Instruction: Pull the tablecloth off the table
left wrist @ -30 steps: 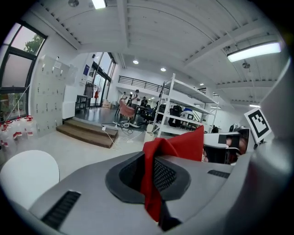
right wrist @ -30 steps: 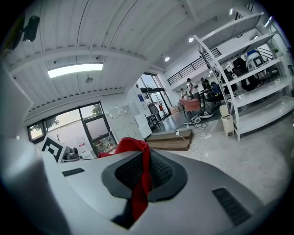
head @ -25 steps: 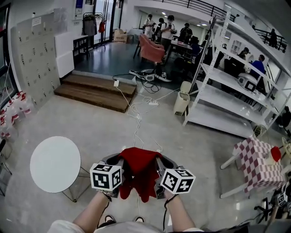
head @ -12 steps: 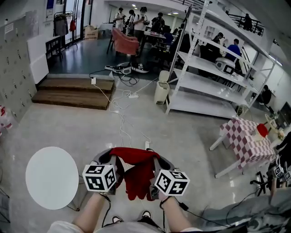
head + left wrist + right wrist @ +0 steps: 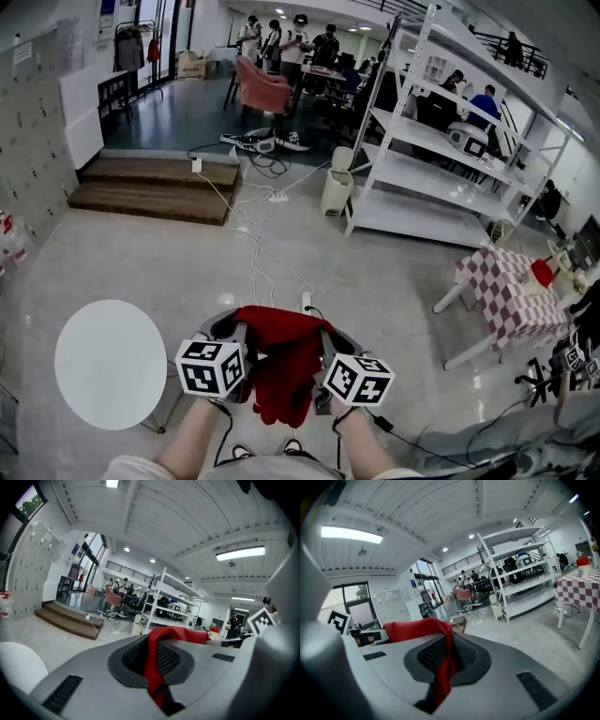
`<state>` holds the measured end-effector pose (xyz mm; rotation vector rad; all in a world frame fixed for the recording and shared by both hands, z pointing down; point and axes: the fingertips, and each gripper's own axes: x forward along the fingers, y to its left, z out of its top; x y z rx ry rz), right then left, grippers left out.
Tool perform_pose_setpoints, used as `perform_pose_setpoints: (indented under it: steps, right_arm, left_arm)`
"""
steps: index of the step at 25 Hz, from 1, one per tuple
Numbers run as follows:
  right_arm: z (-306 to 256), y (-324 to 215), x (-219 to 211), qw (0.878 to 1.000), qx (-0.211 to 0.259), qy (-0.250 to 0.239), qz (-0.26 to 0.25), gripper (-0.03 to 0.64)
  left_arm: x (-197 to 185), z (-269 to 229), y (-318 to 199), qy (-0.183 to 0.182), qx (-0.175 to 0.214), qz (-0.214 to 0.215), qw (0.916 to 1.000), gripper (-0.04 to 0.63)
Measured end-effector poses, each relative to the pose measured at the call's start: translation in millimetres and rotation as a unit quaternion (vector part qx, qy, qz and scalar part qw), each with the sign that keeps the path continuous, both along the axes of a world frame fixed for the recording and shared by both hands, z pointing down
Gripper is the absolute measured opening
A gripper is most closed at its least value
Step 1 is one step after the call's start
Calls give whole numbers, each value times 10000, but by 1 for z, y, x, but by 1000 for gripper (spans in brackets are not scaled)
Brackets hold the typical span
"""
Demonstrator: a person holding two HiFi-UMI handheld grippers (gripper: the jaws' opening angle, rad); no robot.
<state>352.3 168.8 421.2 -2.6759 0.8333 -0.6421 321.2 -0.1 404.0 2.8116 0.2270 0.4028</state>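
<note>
Cloth (image 5: 281,367): red, off the table (image 5: 111,364), hanging in the air just right of it; judged soft, light and limp, likely to sag; best held along an edge; left gripper (image 5: 157,663) and right gripper (image 5: 444,663) each clamp its top edge.

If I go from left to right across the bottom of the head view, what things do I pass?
white round table → left gripper → red tablecloth → right gripper → checkered table
</note>
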Motion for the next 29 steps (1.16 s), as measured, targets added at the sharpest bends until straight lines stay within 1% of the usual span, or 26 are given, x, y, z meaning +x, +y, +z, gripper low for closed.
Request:
perform_pose_setpoints:
  steps: [3, 7, 15, 29]
  right_arm:
    - [4, 1, -1, 9999, 35, -86, -91, 32]
    - [4, 3, 2, 9997, 3, -72, -219, 32]
    - [1, 9, 12, 9986, -26, 53, -521, 32]
    - [3, 16, 14, 9957, 62, 29, -929, 32]
  left_arm:
    - [-1, 0, 0, -10, -76, -104, 9999, 20]
    - [-1, 4, 2, -47, -123, -259, 9996, 20]
    - [-4, 4, 8, -98, -59, -514, 9986, 20]
    - [-13, 8, 15, -234, 65, -671, 9975, 20]
